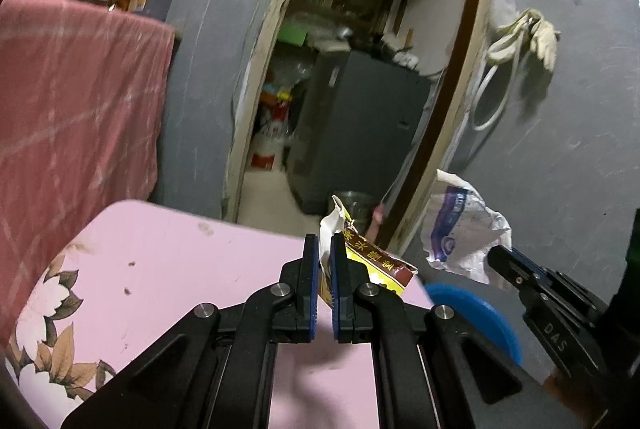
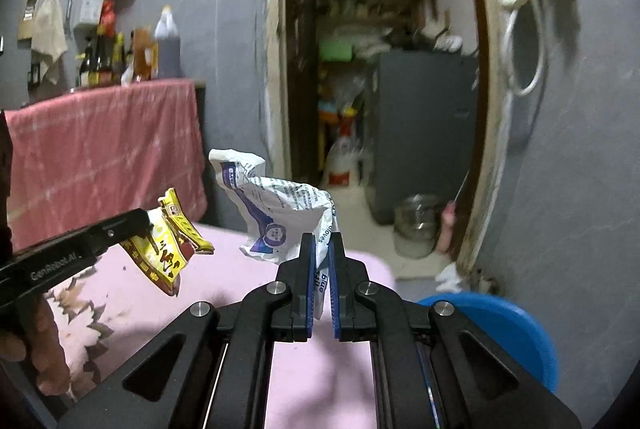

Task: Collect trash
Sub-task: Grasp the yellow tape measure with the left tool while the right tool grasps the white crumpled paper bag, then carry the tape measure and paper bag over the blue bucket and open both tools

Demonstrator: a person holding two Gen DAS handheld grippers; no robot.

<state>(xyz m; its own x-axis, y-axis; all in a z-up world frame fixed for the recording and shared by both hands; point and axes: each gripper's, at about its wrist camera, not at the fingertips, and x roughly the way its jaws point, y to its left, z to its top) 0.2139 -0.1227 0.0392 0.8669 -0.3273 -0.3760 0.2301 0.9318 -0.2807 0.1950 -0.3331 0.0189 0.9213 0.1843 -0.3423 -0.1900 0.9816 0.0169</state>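
We have two pieces of trash in the air above the pink surface (image 1: 168, 261). The yellow snack wrapper (image 2: 170, 249) is pinched by one edge in our left claw (image 1: 325, 249), its jaws pressed nearly together on the foil; the rest hangs free and creased to the side. The crumpled white bag with blue print (image 2: 276, 213) is pinched in our right claw (image 2: 321, 249), gripped low on a gathered fold while the bulk stands up above the fingertips.

Both look feather-light and limp — no weight to fight, but nothing stiff to steer by either. The foil is likely slick, so a bite well in from the rim seems safer than the very edge; the bag is best held where several layers bunch together, since a single thin ply could tear or slide out.

Just beside the surface, low on the right, sits a blue round container (image 2: 516, 329) — we judge it the likely bin, though its opening is partly hidden. Beyond stands an open doorway (image 2: 384, 69) in the grey wall.
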